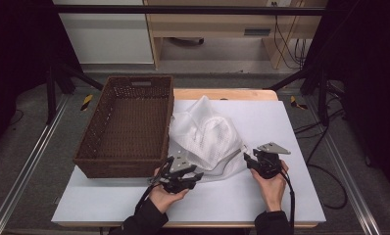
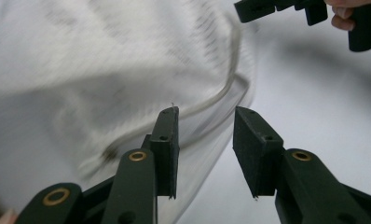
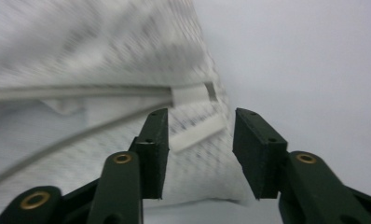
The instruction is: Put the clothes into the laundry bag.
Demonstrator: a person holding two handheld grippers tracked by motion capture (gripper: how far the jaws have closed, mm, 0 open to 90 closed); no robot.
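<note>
A white mesh laundry bag (image 1: 205,137) lies crumpled on the white table, right of a brown wicker basket (image 1: 127,125). My left gripper (image 1: 195,175) is at the bag's near left edge, open, its jaws over the bag's zipper seam (image 2: 211,100). My right gripper (image 1: 249,159) is at the bag's near right corner, open, with the bag's zipper end (image 3: 193,93) just ahead of its jaws. The mesh bag (image 2: 109,60) spreads across the left gripper view, where the right gripper (image 2: 249,9) shows at the top right. The bag's corner (image 3: 202,172) lies under the right jaws.
The wicker basket is empty and hangs slightly over the table's left edge. The white table top (image 1: 281,122) has free room right of the bag and along the near edge. Dark frame posts and cables stand beyond the table.
</note>
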